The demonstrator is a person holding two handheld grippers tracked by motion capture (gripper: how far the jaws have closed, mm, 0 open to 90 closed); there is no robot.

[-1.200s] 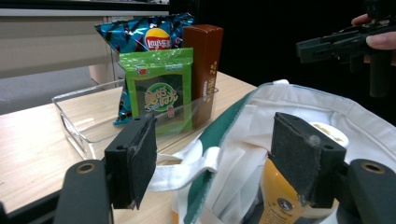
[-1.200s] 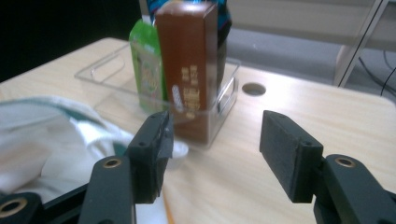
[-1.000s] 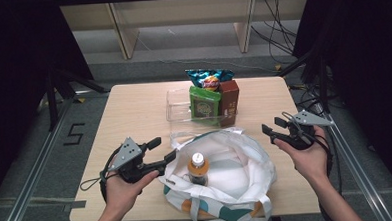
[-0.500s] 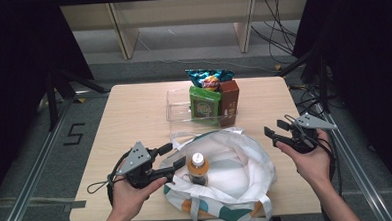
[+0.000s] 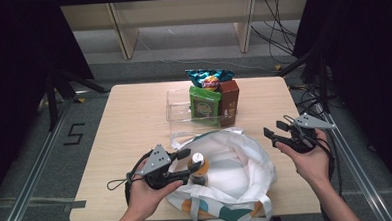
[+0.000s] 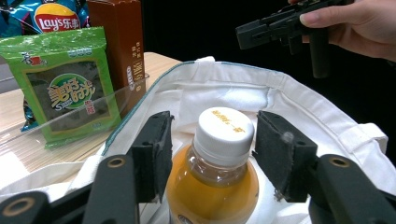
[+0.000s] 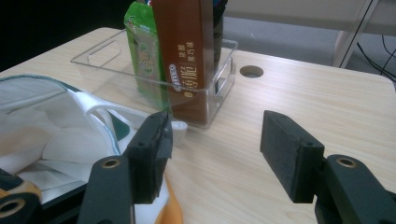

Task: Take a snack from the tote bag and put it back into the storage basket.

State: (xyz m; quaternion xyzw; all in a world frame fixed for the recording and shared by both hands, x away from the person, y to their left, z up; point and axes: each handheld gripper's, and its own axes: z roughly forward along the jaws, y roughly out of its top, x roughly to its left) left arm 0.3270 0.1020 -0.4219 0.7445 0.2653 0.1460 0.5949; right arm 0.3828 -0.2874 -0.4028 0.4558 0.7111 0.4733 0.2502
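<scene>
The bottle (image 6: 219, 172) is stood upright inside the white bag (image 5: 237, 174) at the table's (image 5: 129, 123) six o'clock edge. The left hand-held gripper (image 6: 212, 154) has just been closing around its cap, pads not yet touching. The right hand-held gripper (image 5: 277, 132), at four o'clock, is held apart, empty.

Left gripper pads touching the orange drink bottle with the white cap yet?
Apart. The left gripper view shows the left gripper, jaws just closing, astride the orange drink bottle, with white bag cloth visible between each pad and the cap.
</scene>
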